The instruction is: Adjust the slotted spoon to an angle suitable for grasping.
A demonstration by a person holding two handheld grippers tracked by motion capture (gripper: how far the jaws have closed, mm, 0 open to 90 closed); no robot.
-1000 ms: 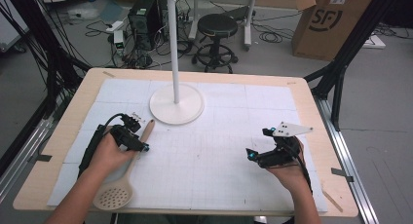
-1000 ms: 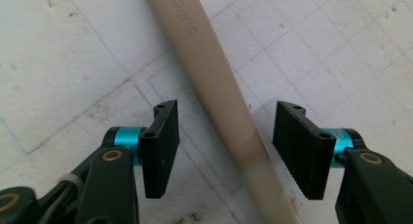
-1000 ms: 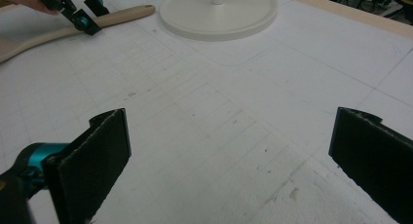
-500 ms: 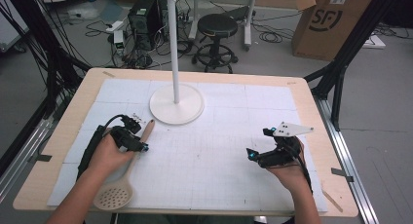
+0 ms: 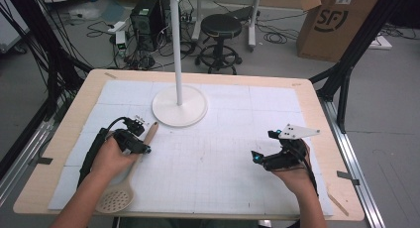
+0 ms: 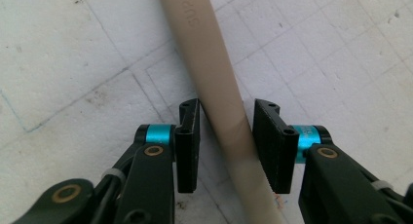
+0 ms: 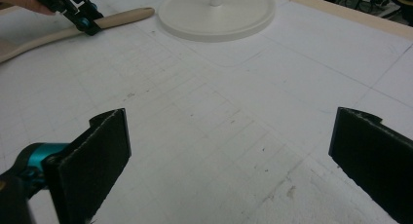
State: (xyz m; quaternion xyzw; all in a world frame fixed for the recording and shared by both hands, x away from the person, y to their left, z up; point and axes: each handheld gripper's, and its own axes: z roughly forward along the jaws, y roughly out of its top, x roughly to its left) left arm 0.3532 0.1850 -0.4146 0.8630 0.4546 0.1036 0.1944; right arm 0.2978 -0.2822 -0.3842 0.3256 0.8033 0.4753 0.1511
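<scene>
A beige slotted spoon lies on the white mat at the left, its handle pointing toward the stand. My left gripper is low over the handle, its jaws straddling it. The right jaw is almost touching the handle and a narrow gap remains on the left, so it is open. My right gripper rests at the right of the mat with its jaws wide open and nothing between them. In the right gripper view, the left gripper and spoon handle appear far off.
A white pole stand with a round base stands at the back centre of the mat, just beyond the spoon's handle tip; its base also appears in the right gripper view. The wooden table's edge frames the mat.
</scene>
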